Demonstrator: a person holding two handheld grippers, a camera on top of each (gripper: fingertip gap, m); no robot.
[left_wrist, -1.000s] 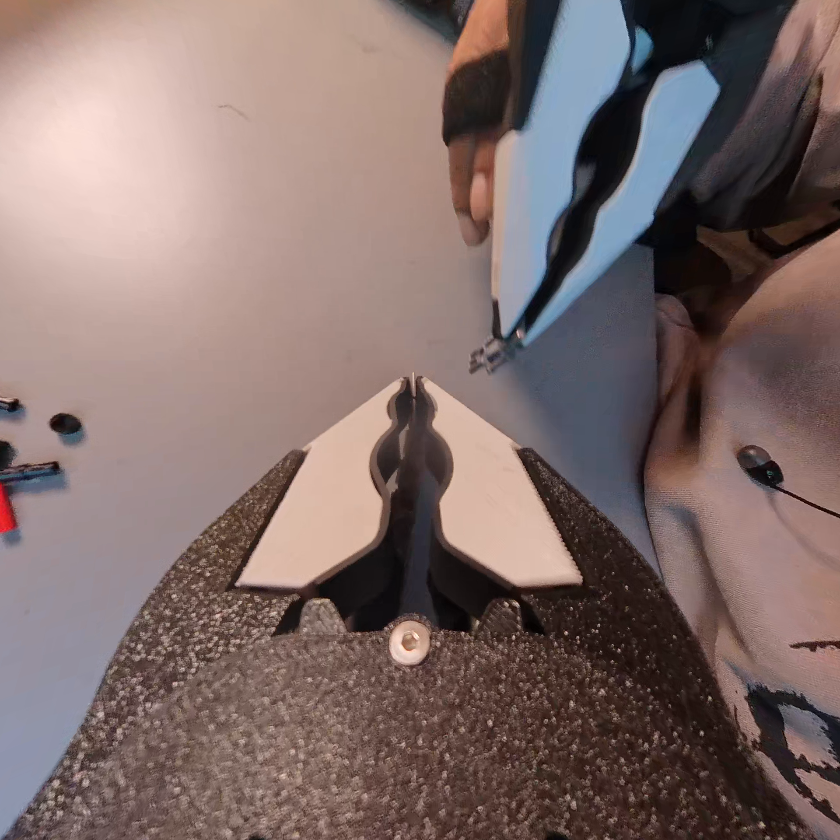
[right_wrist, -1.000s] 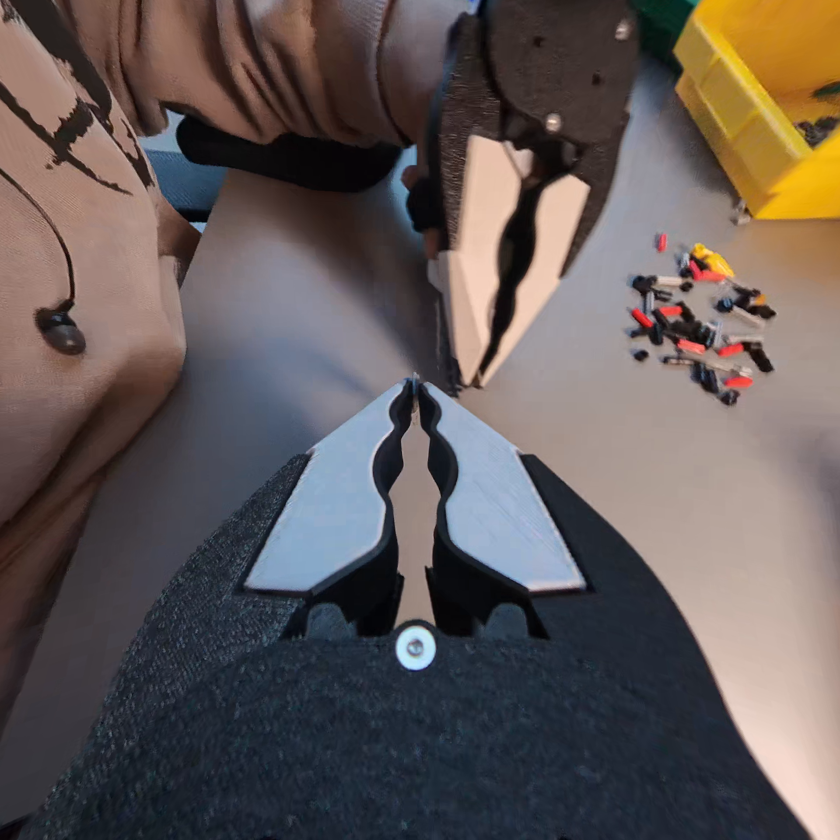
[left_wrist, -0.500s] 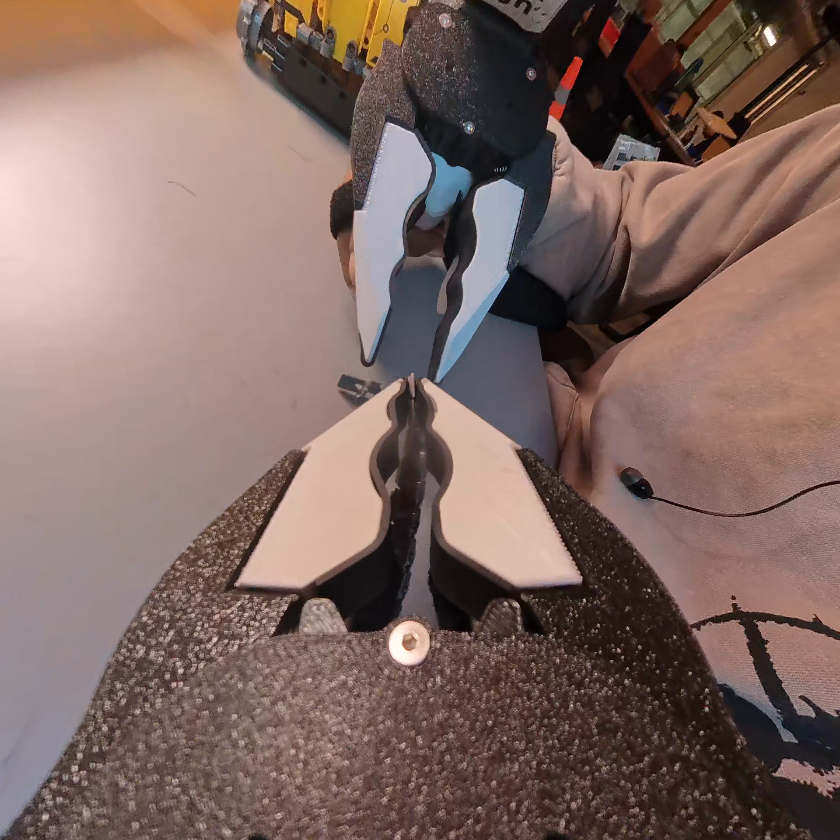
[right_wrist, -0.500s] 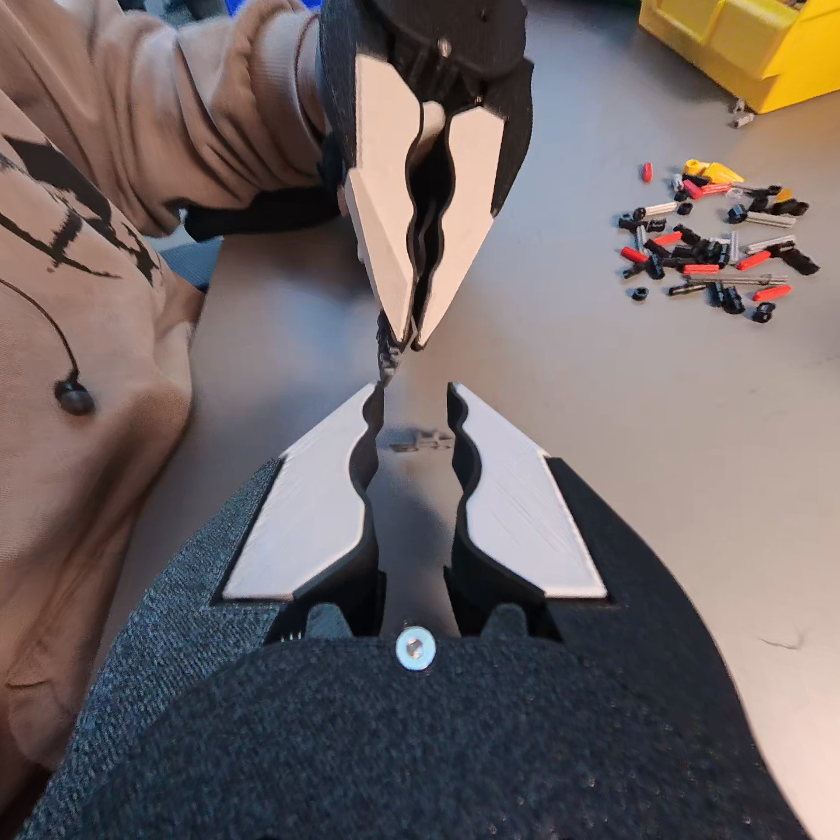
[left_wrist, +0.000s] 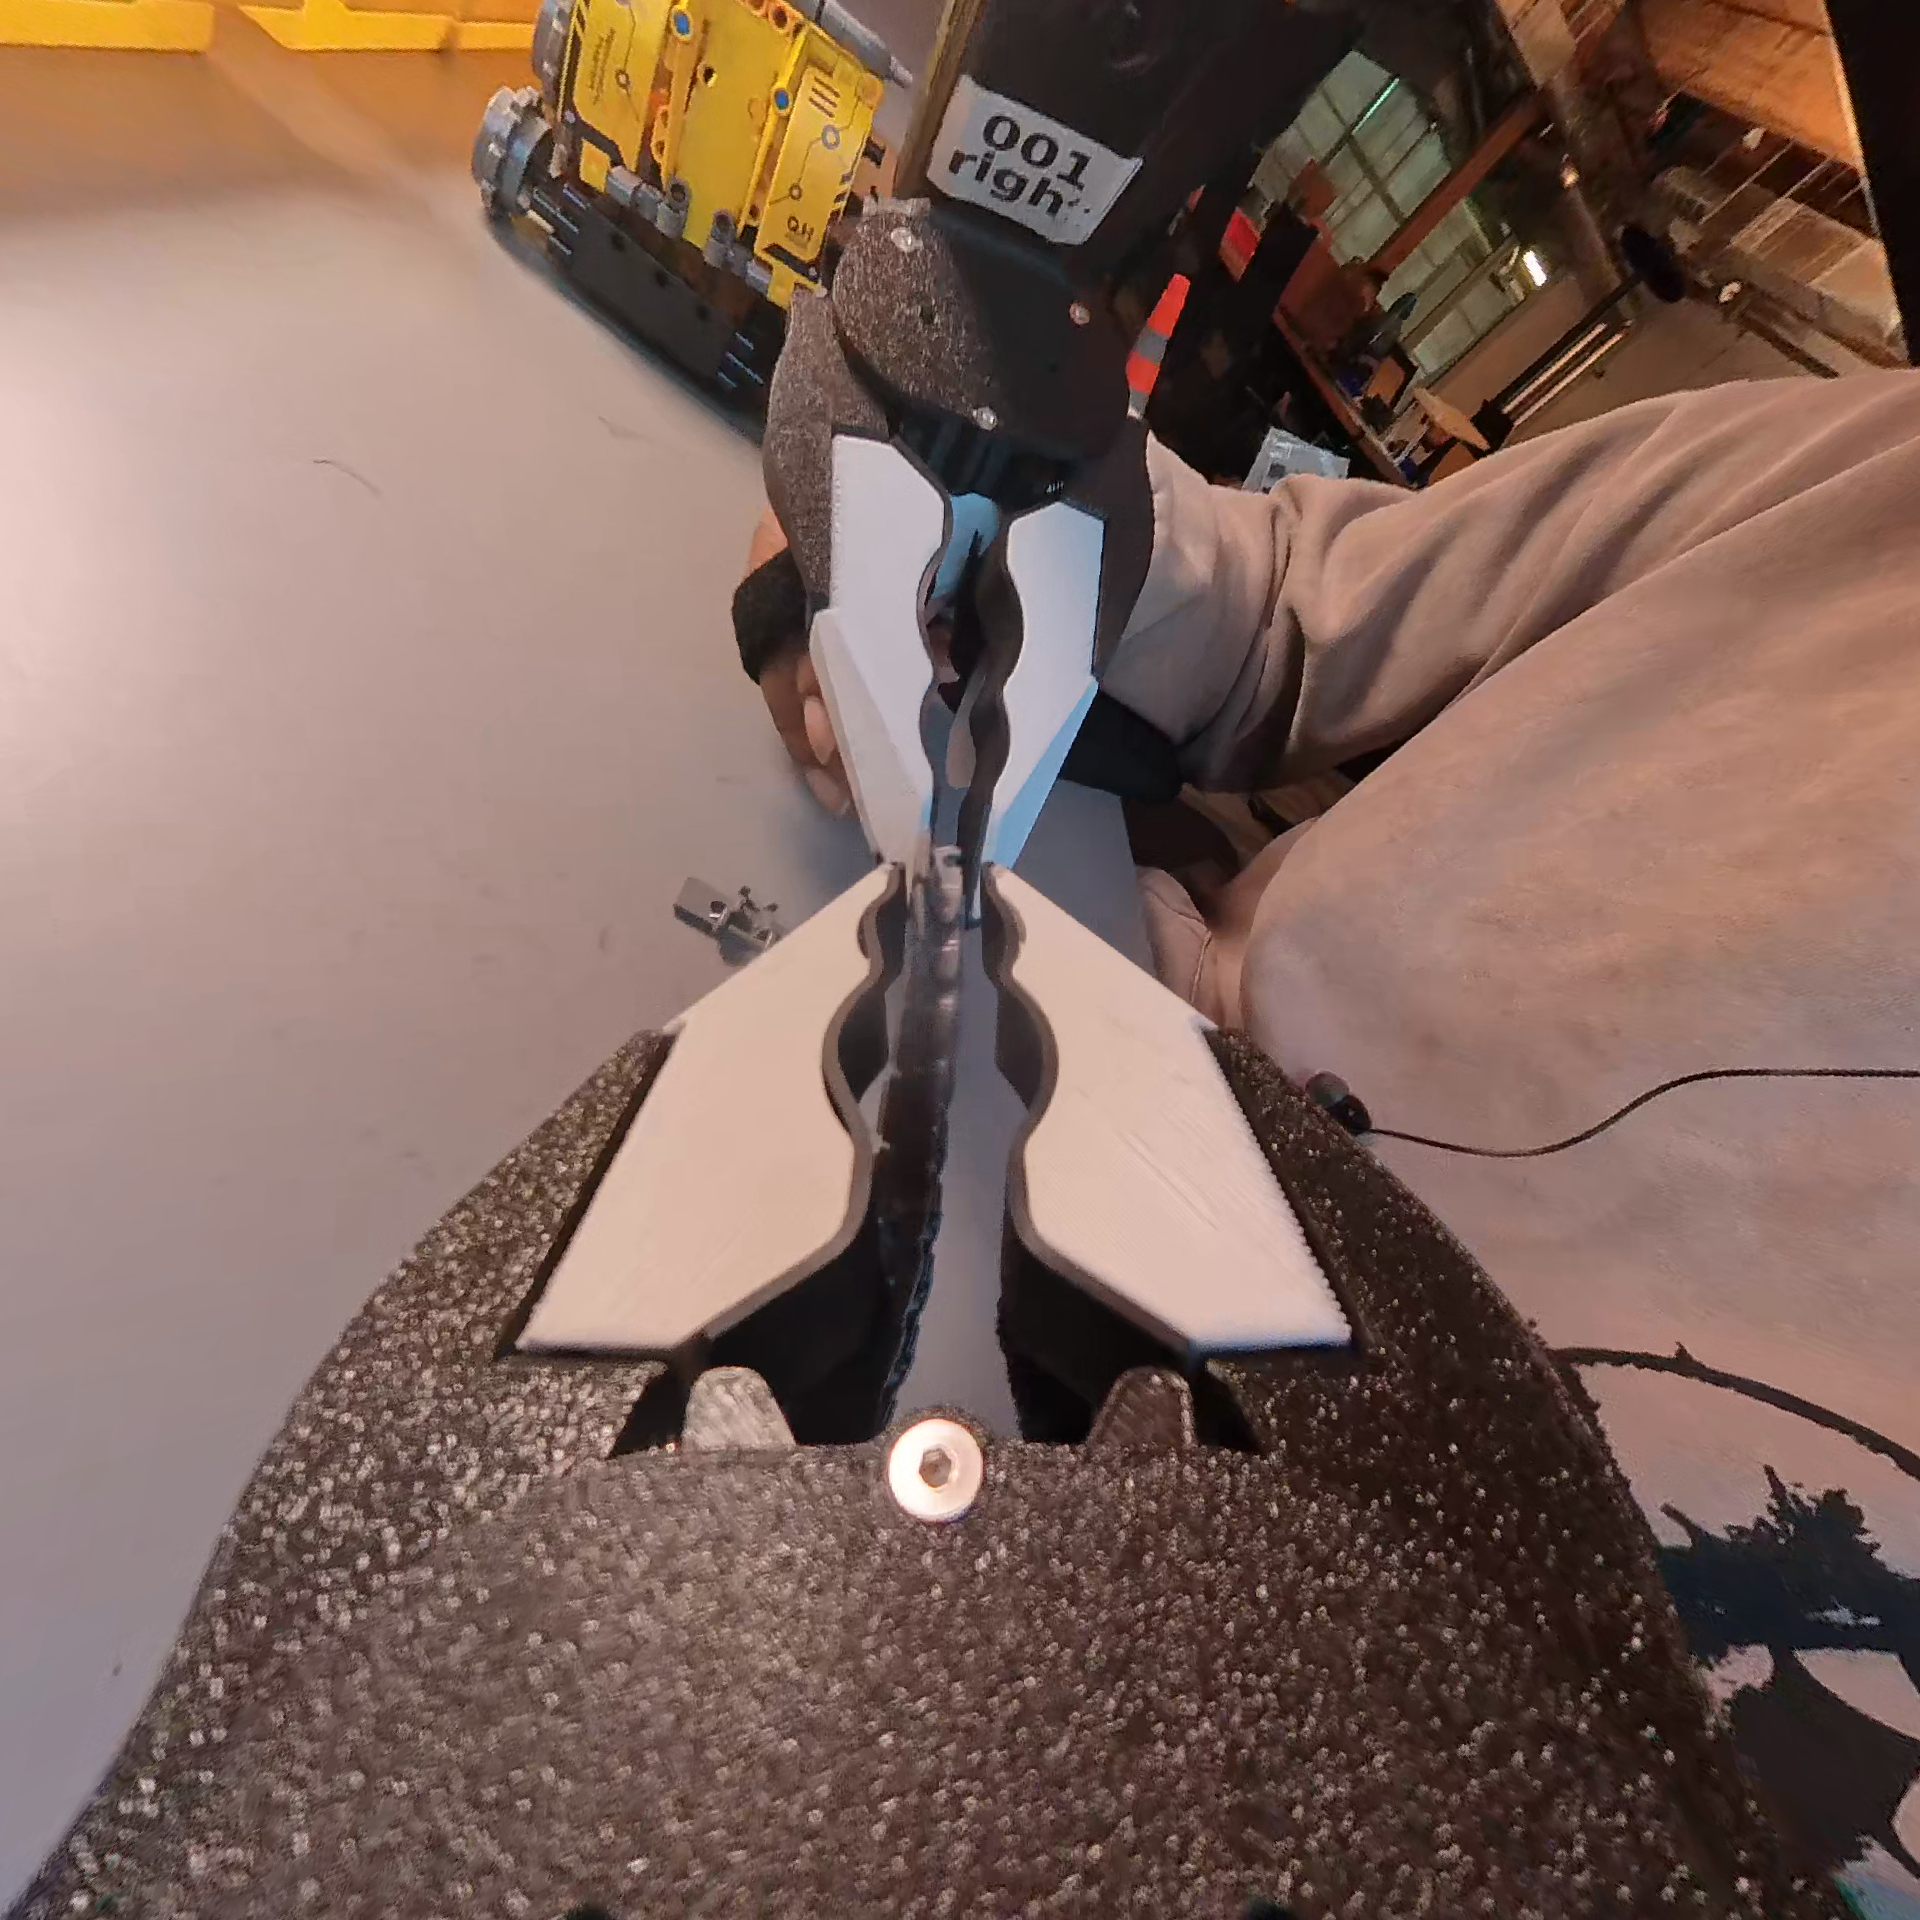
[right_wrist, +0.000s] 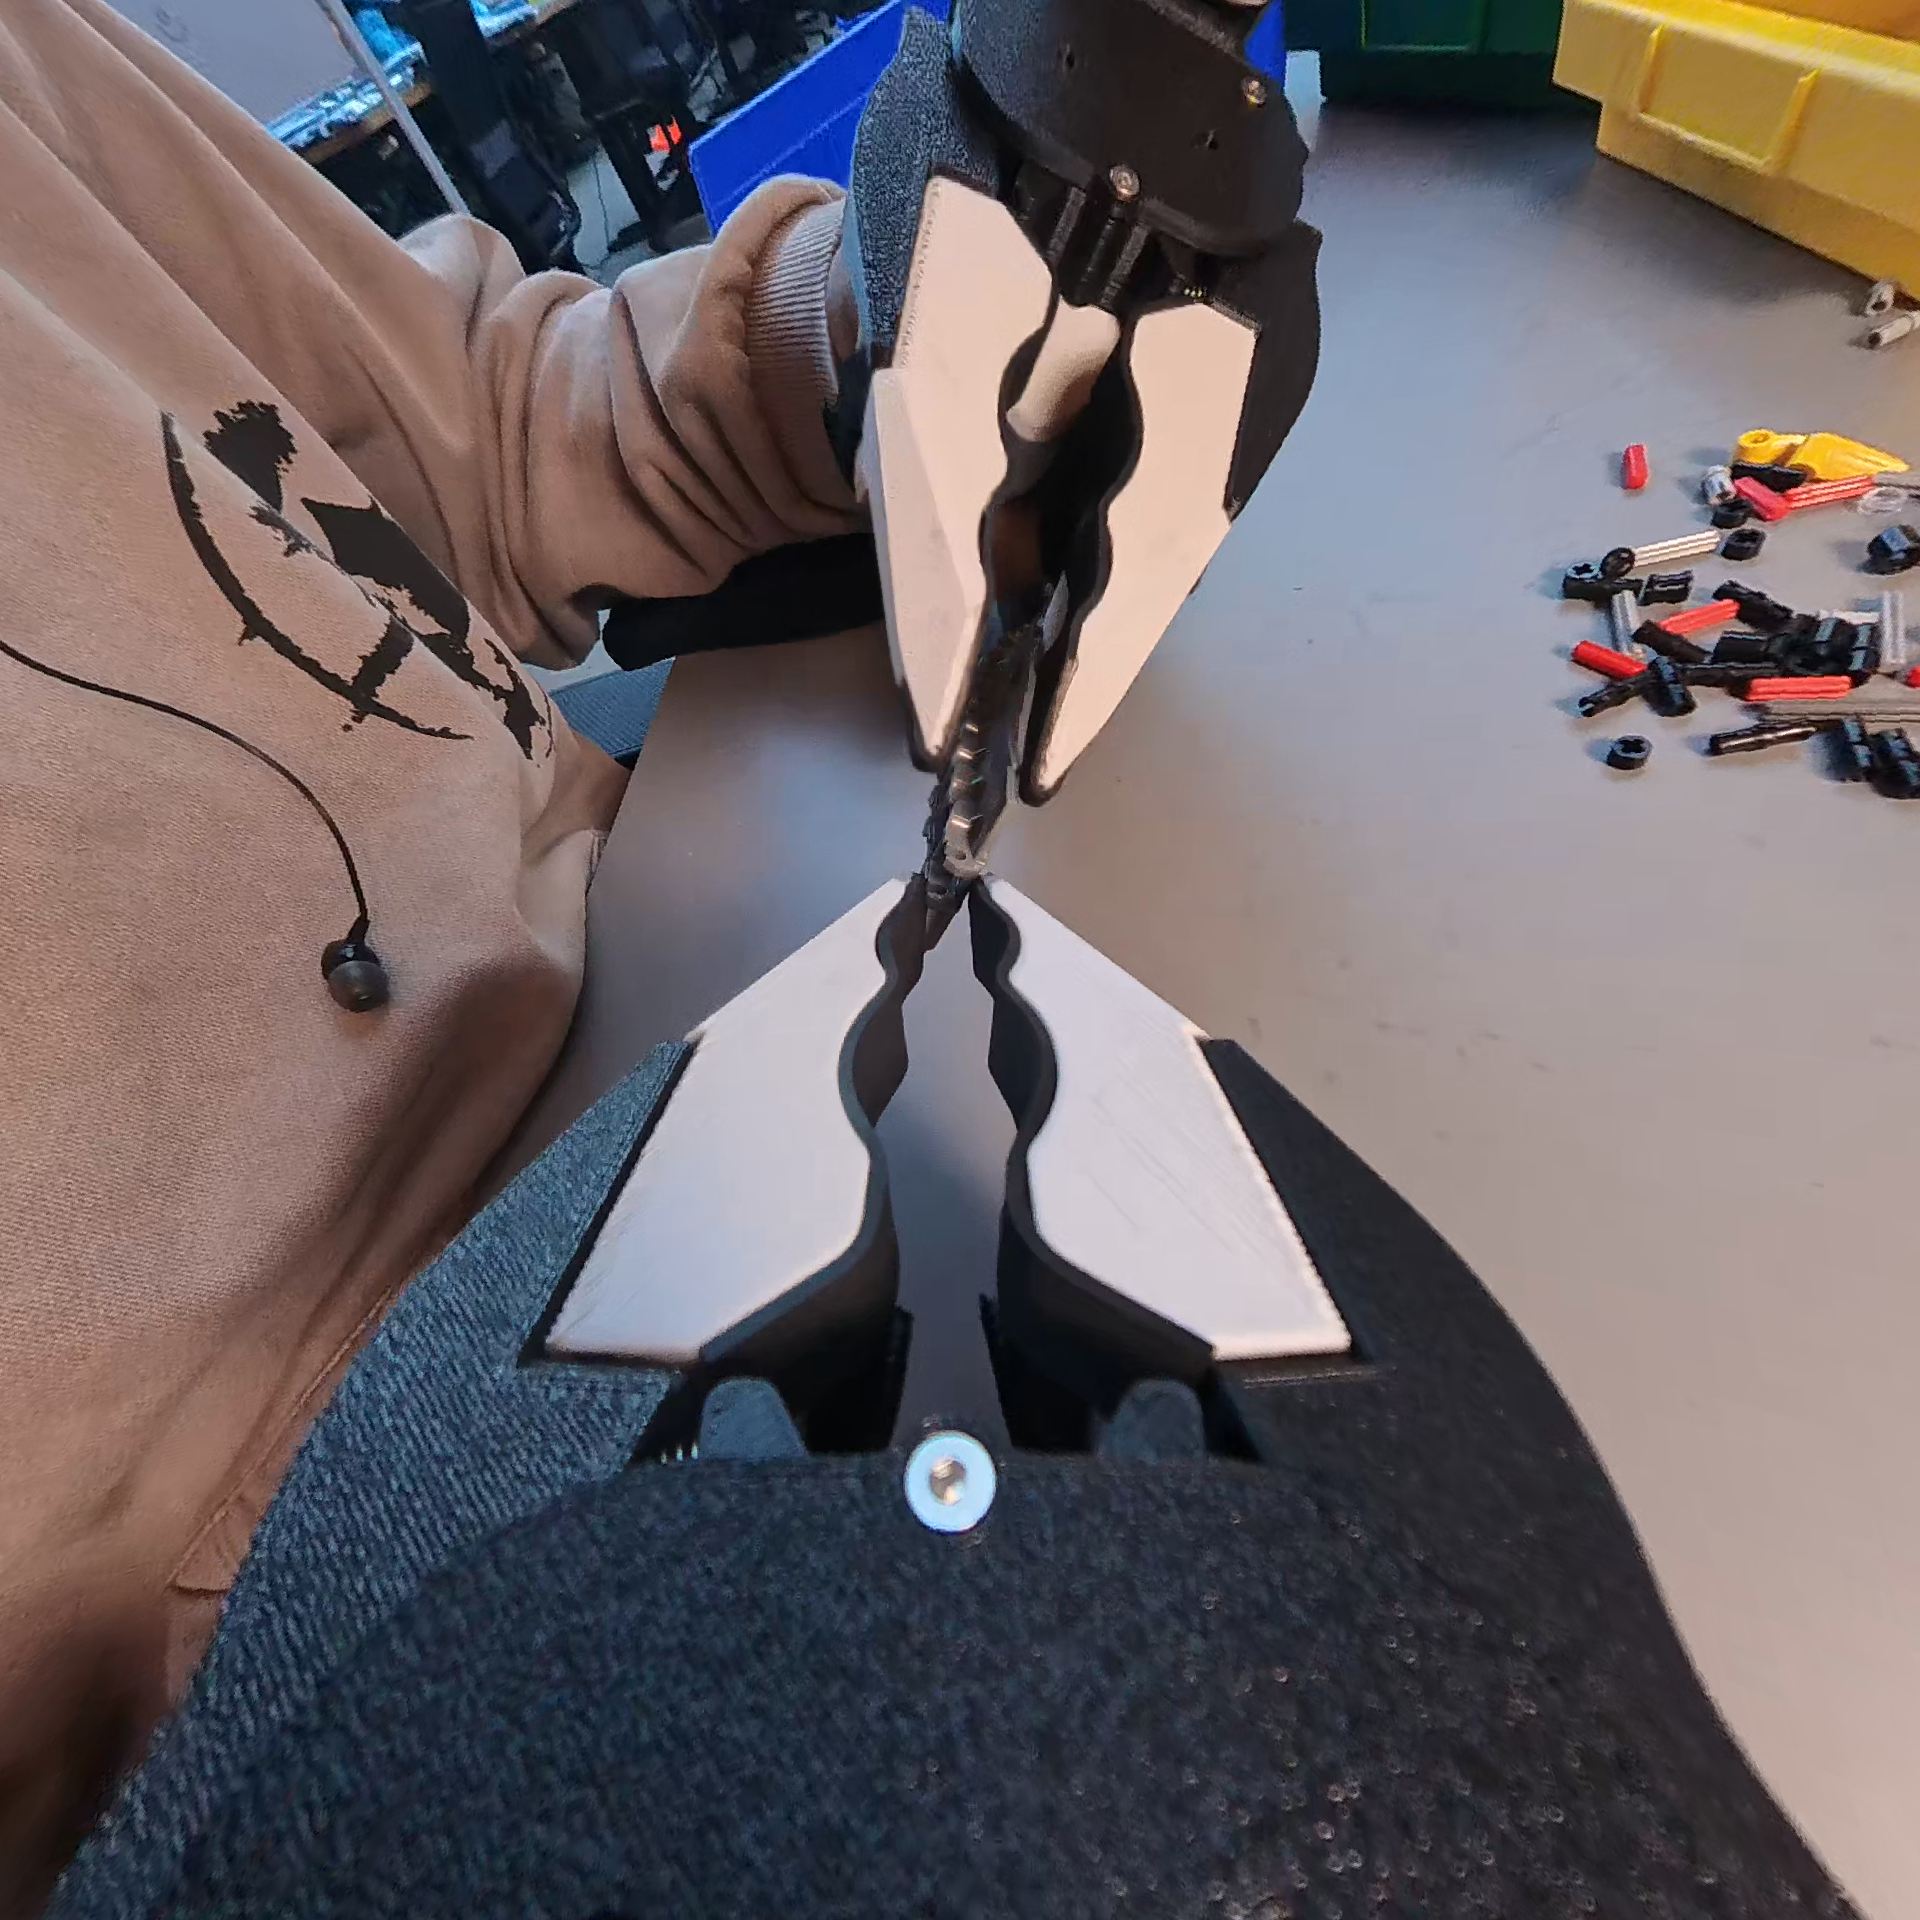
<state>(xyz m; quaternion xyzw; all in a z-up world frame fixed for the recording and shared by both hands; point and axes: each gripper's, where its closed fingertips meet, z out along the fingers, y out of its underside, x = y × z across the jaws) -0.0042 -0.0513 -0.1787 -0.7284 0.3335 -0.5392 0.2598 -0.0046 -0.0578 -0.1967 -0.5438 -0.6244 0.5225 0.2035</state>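
A grey table (right_wrist: 1455, 935) carries everything. On it lies a loose pile of small black, red and grey building-toy pins and axles (right_wrist: 1766, 634), with a yellow piece (right_wrist: 1813, 452) at the pile's far edge. Beyond the pile stands a yellow plastic bin (right_wrist: 1756, 114), two small grey pins (right_wrist: 1886, 317) lying just in front of it. In the left wrist view, a small grey connector piece (left_wrist: 727, 914) lies alone, well short of a yellow-and-black brick-built vehicle (left_wrist: 686, 177) at the table's far side.

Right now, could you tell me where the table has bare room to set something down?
The table is bare across the wide stretch between the yellow toy vehicle and a small grey part. The near strip below the pile of small parts is also free. It is crowded around that pile and by the yellow bin.
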